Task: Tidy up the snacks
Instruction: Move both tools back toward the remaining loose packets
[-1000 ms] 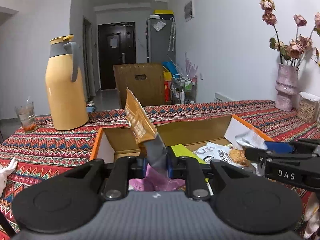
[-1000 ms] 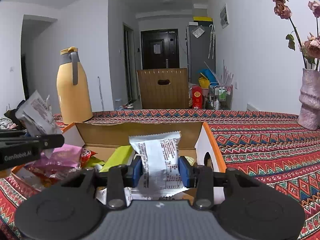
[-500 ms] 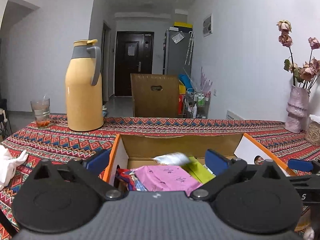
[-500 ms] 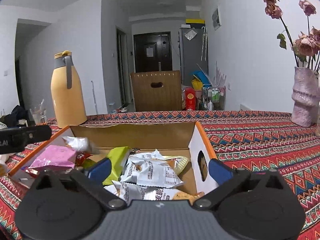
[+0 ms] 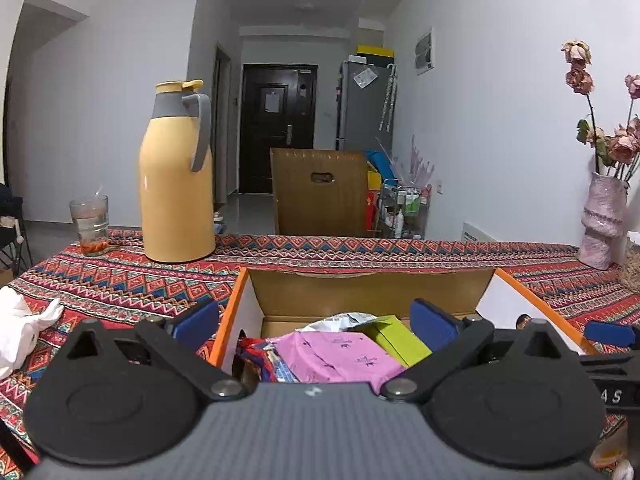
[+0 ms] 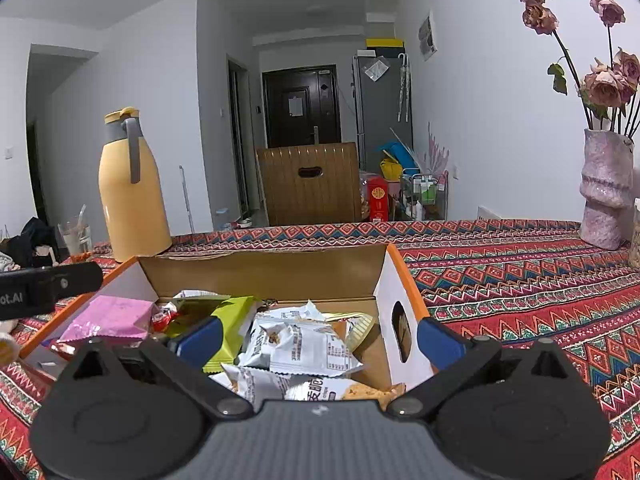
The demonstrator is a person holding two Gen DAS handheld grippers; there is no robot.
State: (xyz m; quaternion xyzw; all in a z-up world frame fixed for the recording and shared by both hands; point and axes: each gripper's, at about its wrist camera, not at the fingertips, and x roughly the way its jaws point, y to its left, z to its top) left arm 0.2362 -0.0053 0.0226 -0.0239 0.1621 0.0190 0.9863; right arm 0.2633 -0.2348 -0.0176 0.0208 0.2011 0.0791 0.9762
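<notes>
left gripper (image 5: 316, 320): jaws spread wide, nothing held, just opened
pink packet (image 5: 340, 354): in cardboard box (image 5: 372, 288), left part, below and between the left jaws
right gripper (image 6: 320, 334): jaws wide, just opened, empty
white packets (image 6: 300, 344): box right part, under the right jaws

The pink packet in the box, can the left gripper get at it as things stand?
Probably yes. The left gripper is open and empty, and the pink packet lies on top of the other snacks in the open box, just ahead of and below the fingers, with nothing over it.
</notes>
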